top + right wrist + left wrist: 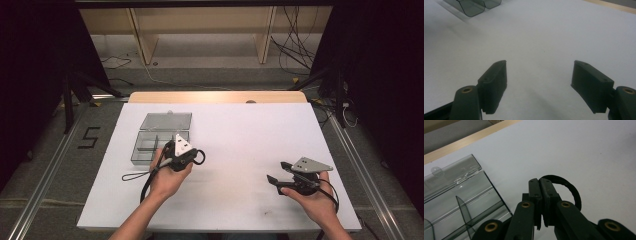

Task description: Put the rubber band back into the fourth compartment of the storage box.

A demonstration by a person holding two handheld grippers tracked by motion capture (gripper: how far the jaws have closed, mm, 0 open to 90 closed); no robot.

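**benchrat:** Over on the left half of the white table (225, 200), the clear plastic organizer box (161, 141) sits open with its lid flipped back toward the far edge. Just beside its near-right corner, the left gripper (196, 156) has its jaws squeezed fully together on a black elastic loop (200, 157). Biggest risk I see: the grip is only on the band's edge, so it could slip out on the way to a compartment, or snag on a divider and drag that light box across the table.

**tinker_jo:** Agreed (and the box has nothing holding it down). The right gripper (274, 172) is well apart from all that, low over bare table on the right, jaws spread wide with nothing between them. So it isn't steadying the box.

**benchrat:** View differences: the high view shows the whole layout, plus a thin black cord (134, 175) lying on the table near the left wrist. The left gripper view shows the pinch up close, the loop (571, 191) curling out past the closed jaws, and the dividers (464, 210).

**tinker_jo:** And the right gripper view just catches a corner of the box (474, 6) far off.
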